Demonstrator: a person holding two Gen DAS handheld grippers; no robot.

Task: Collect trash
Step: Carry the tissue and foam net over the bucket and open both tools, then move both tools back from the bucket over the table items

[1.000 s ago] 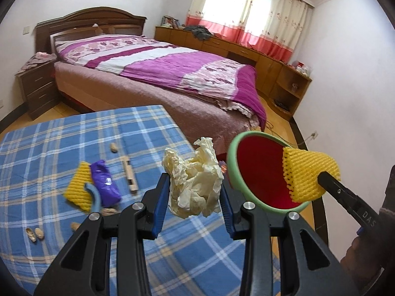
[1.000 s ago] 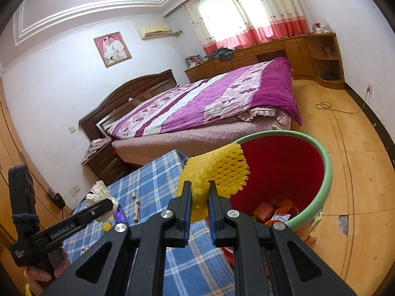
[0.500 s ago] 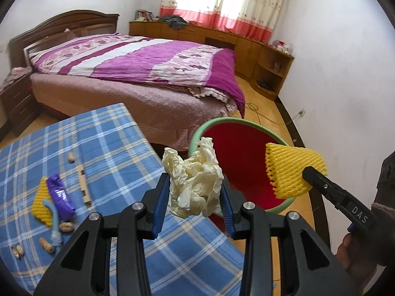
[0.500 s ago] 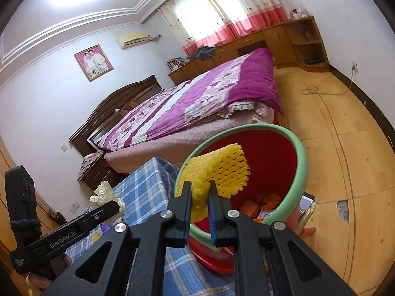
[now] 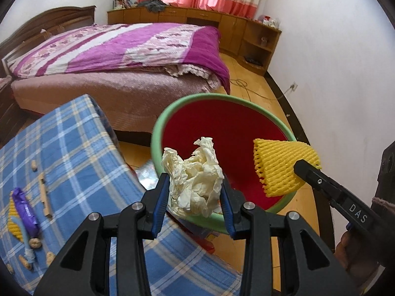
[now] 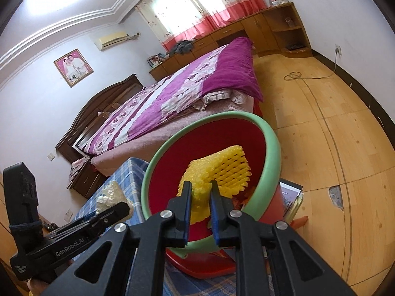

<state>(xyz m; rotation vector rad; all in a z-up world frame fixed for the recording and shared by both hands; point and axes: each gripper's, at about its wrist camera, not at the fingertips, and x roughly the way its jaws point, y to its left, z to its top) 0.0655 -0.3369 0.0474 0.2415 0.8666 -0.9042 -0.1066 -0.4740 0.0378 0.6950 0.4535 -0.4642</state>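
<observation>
My left gripper (image 5: 195, 187) is shut on a crumpled cream tissue (image 5: 195, 177) and holds it over the near rim of the red bin with a green rim (image 5: 172, 113). My right gripper (image 6: 200, 192) is shut on a yellow foam net (image 6: 219, 172) and holds it over the bin's mouth (image 6: 271, 153). The net also shows in the left wrist view (image 5: 281, 165), at the bin's right rim. The left gripper with the tissue (image 6: 111, 194) shows at the lower left of the right wrist view.
The blue plaid table (image 5: 74, 148) carries a purple wrapper (image 5: 24, 209), another yellow net (image 5: 12, 222), a wooden stick (image 5: 45, 197) and several peanut shells (image 5: 34, 243). A bed (image 5: 118, 56) stands behind. Magazines (image 6: 291, 197) lie beside the bin on the wooden floor.
Both grippers have moved right, off the table toward the bin. The tissue and the yellow net now hang over the bin's mouth. Both stay gripped.
</observation>
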